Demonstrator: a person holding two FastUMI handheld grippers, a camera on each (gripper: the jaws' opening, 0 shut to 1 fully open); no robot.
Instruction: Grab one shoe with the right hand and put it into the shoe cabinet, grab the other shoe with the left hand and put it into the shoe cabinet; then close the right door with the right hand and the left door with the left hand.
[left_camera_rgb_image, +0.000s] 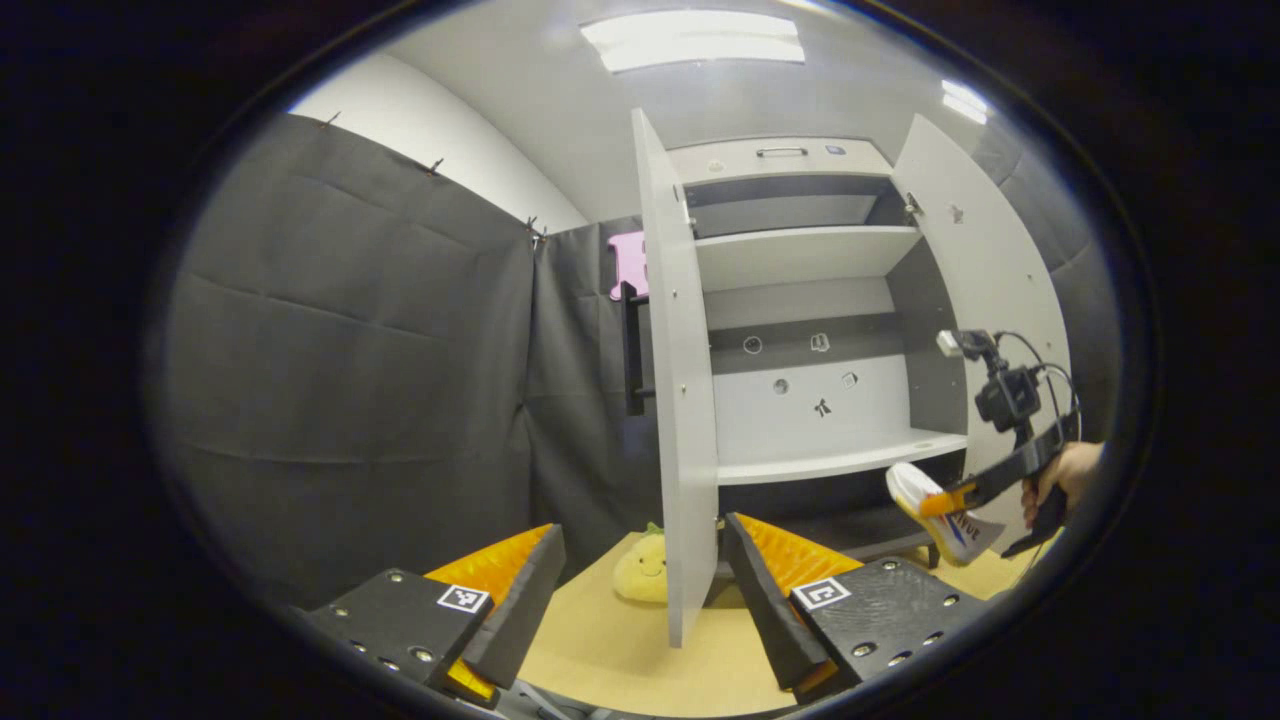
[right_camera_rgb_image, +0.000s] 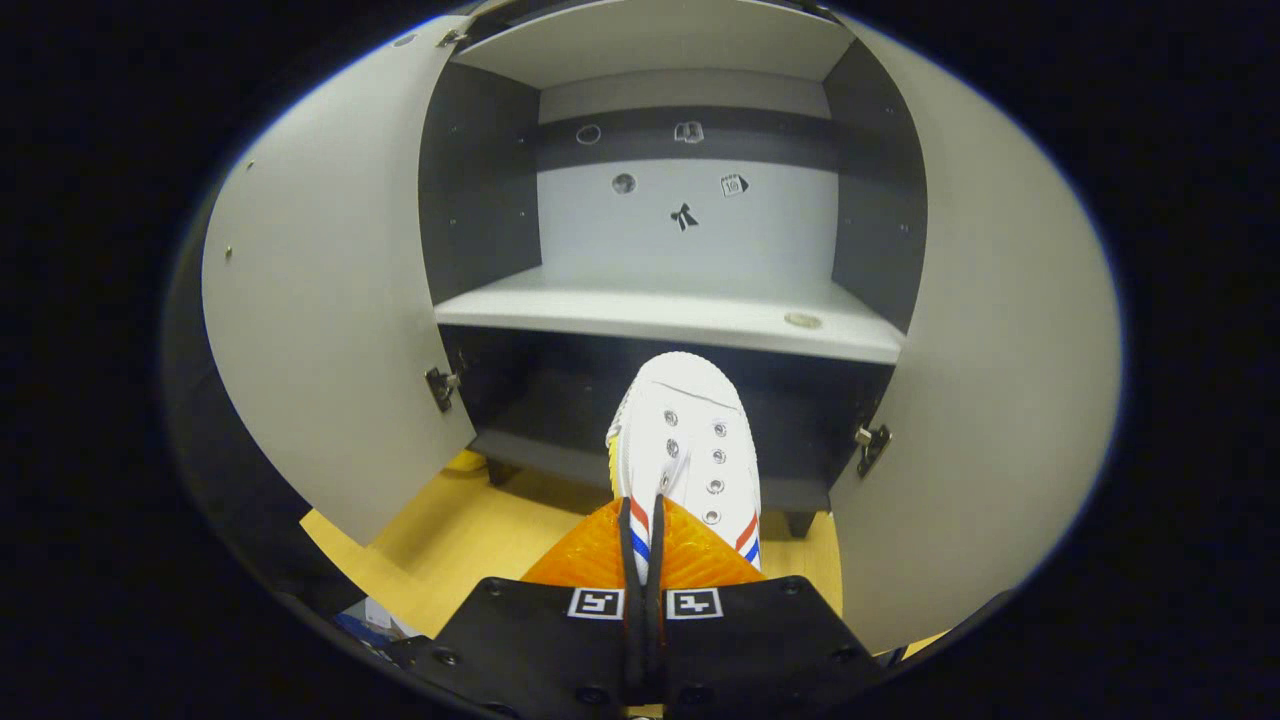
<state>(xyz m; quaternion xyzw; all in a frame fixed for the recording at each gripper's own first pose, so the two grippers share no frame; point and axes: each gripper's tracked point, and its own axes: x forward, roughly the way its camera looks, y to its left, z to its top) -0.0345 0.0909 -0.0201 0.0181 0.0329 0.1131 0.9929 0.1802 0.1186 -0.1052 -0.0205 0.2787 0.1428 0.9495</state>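
Before the open shoe cabinet (right_camera_rgb_image: 680, 300), shoe (right_camera_rgb_image: 685, 440) clamped between right fingers (right_camera_rgb_image: 600, 550)

We saw the cabinet (left_camera_rgb_image: 800, 330) standing on the table (left_camera_rgb_image: 600, 650), both doors swung wide. The left door (left_camera_rgb_image: 680, 400) stood edge-on between our left gripper's (left_camera_rgb_image: 640, 600) fingers, a plush toy (left_camera_rgb_image: 643, 570) just behind it. The shoe (right_camera_rgb_image: 685, 440), in the right gripper (right_camera_rgb_image: 645, 555), hung before the bottom compartment, under the shelf (right_camera_rgb_image: 670, 315).
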